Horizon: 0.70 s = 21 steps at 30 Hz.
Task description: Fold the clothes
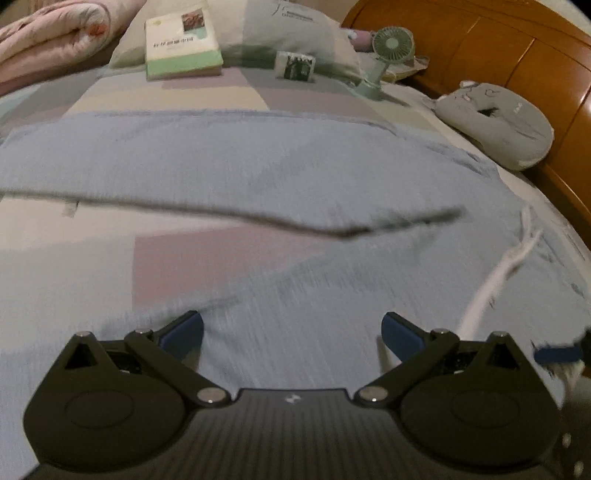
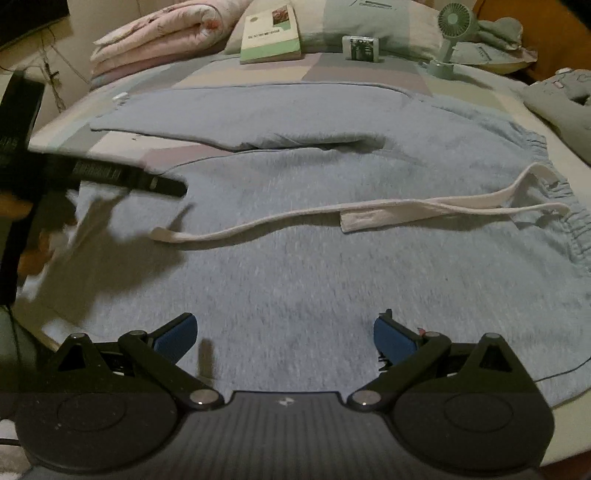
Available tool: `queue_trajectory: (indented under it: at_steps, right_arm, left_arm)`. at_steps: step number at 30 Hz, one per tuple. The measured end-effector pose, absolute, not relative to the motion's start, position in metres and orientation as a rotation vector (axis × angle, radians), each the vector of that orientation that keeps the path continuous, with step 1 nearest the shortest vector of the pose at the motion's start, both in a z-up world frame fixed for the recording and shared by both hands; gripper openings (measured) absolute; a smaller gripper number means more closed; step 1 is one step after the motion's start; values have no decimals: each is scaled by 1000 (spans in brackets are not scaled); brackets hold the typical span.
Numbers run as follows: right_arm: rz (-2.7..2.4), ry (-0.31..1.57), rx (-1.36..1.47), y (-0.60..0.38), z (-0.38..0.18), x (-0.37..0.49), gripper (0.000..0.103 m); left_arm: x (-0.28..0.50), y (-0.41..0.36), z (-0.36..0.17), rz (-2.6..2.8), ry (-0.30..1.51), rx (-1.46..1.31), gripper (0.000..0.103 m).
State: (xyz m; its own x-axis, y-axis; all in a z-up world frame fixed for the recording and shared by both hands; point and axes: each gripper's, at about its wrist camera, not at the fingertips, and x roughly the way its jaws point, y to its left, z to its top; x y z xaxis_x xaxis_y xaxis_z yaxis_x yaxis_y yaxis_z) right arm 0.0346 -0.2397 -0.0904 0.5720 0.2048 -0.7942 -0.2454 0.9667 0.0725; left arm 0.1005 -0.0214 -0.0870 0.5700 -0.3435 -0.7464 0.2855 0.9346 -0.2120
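- Here, blue pants (image 2: 295,229) lie flat on the bed (image 2: 229,79), running left to right.
- The stretchy waist is at the right; the two legs point left.
- A white cord (image 2: 369,212) lies across them.
- The left gripper (image 1: 291,332) is wide apart, holding nothing.
- The right gripper (image 2: 285,334) is too.

This is a bedroom in a home. A bed with a pastel patchwork sheet (image 2: 354,74) fills both views, backed by an orange-brown wooden headboard (image 1: 498,51). A folded pink quilt (image 2: 162,33) lies beside a pillow (image 1: 288,26) carrying a book (image 1: 181,44). A small green desk fan (image 1: 388,55) and a grey plush cushion (image 1: 498,122) rest near the headboard.
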Motion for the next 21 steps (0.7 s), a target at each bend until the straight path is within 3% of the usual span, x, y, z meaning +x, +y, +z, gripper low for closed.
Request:
queue_trajectory:
  at_steps: [12,21]
  right_arm:
    - [222,901,-133,-224,-99,30,103]
    - [270,888,-119,-234,-93,27,103]
  left_arm:
    - [80,-16,-85,-363,935,-67,102]
    - [54,-29,-69,-334,854,33,102]
